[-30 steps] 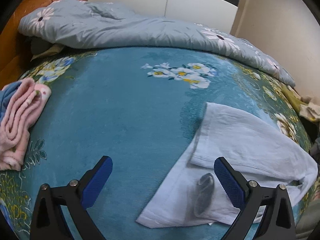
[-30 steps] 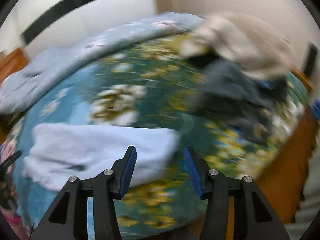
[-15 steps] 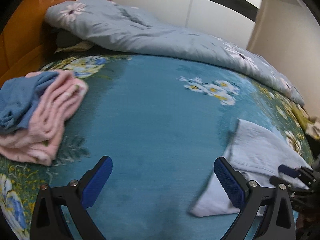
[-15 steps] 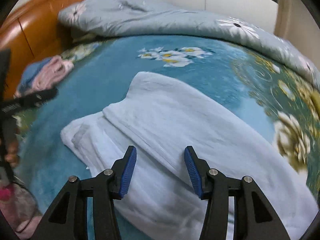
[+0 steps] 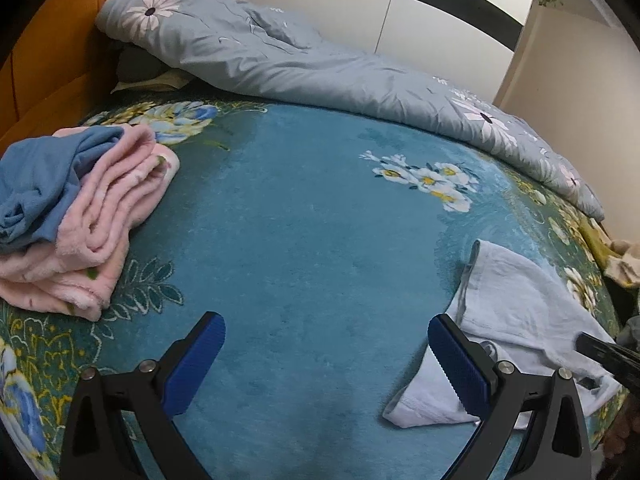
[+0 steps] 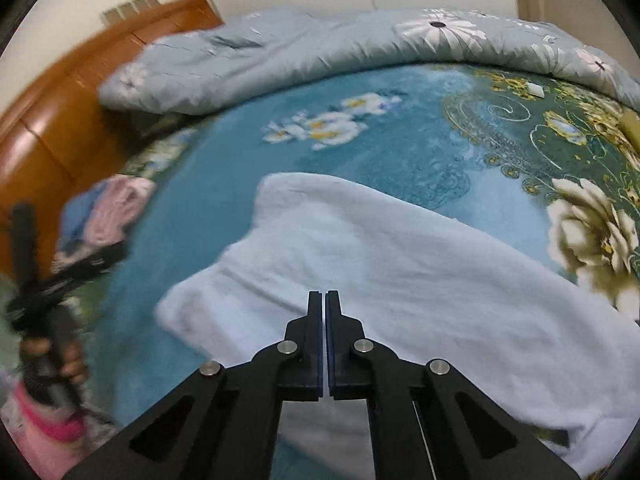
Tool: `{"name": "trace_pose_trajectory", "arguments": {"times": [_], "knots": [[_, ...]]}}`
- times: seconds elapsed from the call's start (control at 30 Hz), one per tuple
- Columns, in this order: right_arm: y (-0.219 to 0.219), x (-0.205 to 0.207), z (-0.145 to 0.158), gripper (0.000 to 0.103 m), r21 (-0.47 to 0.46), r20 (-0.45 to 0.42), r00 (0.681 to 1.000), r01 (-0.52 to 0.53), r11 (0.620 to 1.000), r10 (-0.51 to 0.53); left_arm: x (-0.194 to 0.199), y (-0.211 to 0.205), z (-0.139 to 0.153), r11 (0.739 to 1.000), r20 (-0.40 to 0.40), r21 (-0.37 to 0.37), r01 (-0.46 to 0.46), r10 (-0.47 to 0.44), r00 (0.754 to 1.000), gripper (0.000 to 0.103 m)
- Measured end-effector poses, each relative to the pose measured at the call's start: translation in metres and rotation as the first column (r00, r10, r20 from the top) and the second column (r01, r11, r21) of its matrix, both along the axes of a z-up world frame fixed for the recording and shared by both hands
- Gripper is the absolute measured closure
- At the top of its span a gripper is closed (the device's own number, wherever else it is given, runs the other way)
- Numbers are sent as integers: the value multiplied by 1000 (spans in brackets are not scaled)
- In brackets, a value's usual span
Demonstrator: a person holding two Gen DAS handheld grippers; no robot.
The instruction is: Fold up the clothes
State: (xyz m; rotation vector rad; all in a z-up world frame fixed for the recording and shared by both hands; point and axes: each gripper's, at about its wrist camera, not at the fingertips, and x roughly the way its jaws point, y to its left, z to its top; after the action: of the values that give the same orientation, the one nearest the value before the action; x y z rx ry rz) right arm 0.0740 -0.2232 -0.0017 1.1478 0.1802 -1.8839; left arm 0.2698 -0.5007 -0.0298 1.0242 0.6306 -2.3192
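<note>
A pale blue-white garment (image 5: pixel 520 312) (image 6: pixel 400 280) lies partly folded on the teal flowered bedspread (image 5: pixel 300 220). My right gripper (image 6: pixel 324 300) hovers over its near part. Its jaws are closing, the blue pads all but together, and I see no cloth between them. A bit of it shows at the right edge of the left wrist view (image 5: pixel 608 356). My left gripper (image 5: pixel 326 360) stands wide open above bare bedspread, its right finger just left of the garment's corner. In the right wrist view it appears blurred at the far left (image 6: pixel 52 280), held by a hand.
A folded pink and blue stack (image 5: pixel 100 216) (image 6: pixel 108 208) rests at the left of the bed. A grey flowered duvet (image 5: pixel 320 64) (image 6: pixel 320 48) is bunched along the far side, against the wooden headboard (image 5: pixel 52 52). Other clothes (image 5: pixel 620 260) lie at the right edge.
The right gripper swung from the clothes pile at the bed's end to above the white garment, and its jaws went from half open to closed. The left gripper shifted left, off the garment.
</note>
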Motion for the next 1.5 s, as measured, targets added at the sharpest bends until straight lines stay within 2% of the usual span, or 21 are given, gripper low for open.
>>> {"name": "trace_pose_trajectory", "arguments": {"times": [0.1,0.2,0.27,0.3,0.33,0.43,0.57,0.6,0.63,0.7,0.73,0.83,0.97,1.07,1.17,1.3,1.43,1.5], "knots": [[24,1,11,102,9,-23,999,28,1000,-28,-6,5,-2,1000,2,14,9,-9,1000,0],[22,-2,4,102,37,-47,998,37,999,-35,-14,19,-3,998,1,25,49,-49,999,0],[12,-2,-6,86,56,-36,999,28,998,-26,-15,26,0,998,3,7,70,-70,998,0],[4,-1,-12,58,73,-41,999,16,997,-13,-15,27,2,997,6,-4,73,-73,997,0],[-8,1,-19,46,108,-73,997,3,994,5,-14,27,4,997,9,-13,71,-71,997,0],[-38,12,-37,46,235,-199,978,-14,972,62,-8,22,8,998,9,-28,50,-49,999,0],[-55,18,-47,46,295,-272,958,-10,955,94,1,9,8,1000,4,-15,3,-3,1000,0],[-55,18,-47,52,291,-276,957,-7,957,90,3,7,7,1000,4,-11,-3,3,1000,0],[-53,16,-46,73,277,-263,962,-3,961,79,4,5,7,1000,4,-8,-9,9,1000,0],[-46,10,-42,99,235,-215,976,9,972,43,6,3,6,1000,0,-1,-13,13,1000,0],[-41,7,-38,101,209,-190,982,22,978,18,6,3,5,1000,-3,2,-11,11,1000,0],[-18,3,-20,101,117,-130,991,52,992,-37,6,6,7,1000,-8,2,3,-3,1000,0],[29,15,12,101,25,-119,991,68,997,-64,3,9,8,1000,-14,1,16,-16,1000,0],[97,22,23,101,-31,-90,985,147,989,-149,-5,13,5,999,-9,11,31,-31,999,0],[157,23,18,101,-28,-80,960,266,964,-267,-17,26,3,997,5,11,73,-73,997,0],[221,15,-2,101,15,-31,899,437,899,-436,-43,53,7,987,7,9,159,-159,987,0],[241,12,-11,100,-13,11,882,471,882,-470,-79,82,7,963,5,52,263,-263,965,0],[245,11,-9,99,-33,20,885,465,884,-465,-96,96,5,946,-3,89,313,-314,949,0]]}}
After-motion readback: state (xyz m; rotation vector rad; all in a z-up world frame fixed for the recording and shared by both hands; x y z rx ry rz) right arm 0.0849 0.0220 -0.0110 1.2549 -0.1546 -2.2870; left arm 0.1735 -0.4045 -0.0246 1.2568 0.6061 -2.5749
